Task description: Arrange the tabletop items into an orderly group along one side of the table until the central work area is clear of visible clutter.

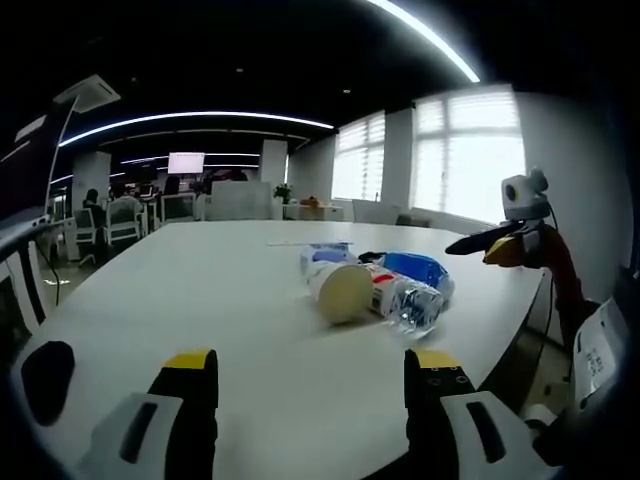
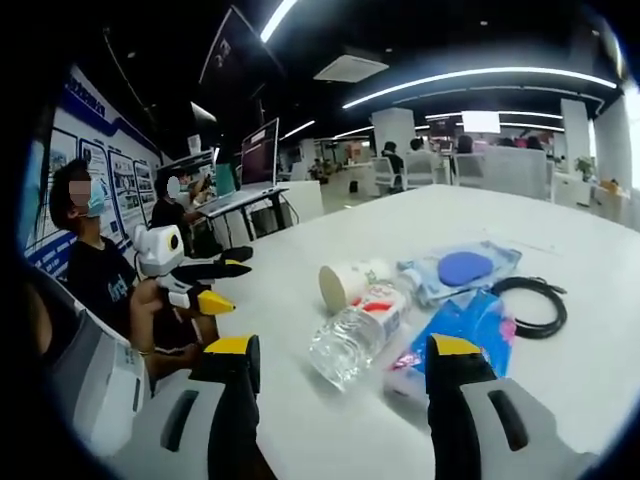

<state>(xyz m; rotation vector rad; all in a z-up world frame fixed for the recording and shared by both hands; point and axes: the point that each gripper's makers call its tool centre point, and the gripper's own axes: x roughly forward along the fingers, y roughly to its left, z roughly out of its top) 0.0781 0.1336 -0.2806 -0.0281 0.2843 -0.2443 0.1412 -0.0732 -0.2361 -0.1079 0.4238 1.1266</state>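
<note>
A small heap lies on the white table [image 1: 200, 290]: a paper cup [image 1: 340, 288] on its side, a clear plastic bottle [image 1: 408, 300] lying flat, a blue packet [image 1: 420, 267] and a clear bag [image 1: 325, 252] with something blue in it. My left gripper [image 1: 313, 372] is open, low over the table just short of the cup. My right gripper [image 2: 345, 370] is open, close to the bottle [image 2: 355, 335], with the cup [image 2: 350, 281], blue packet [image 2: 468, 325], clear bag [image 2: 460, 268] and a coiled black cable [image 2: 530, 300] beyond. Each gripper shows in the other's view: right gripper [image 1: 497, 244], left gripper [image 2: 210, 285].
The table edge [image 1: 520, 300] curves just right of the heap. Broad bare tabletop [image 2: 450, 215] stretches behind the items. A seated person [image 2: 100, 270] is at the left by the wall; a desk with a monitor [image 2: 260, 150] and office chairs [image 1: 120, 225] stand farther off.
</note>
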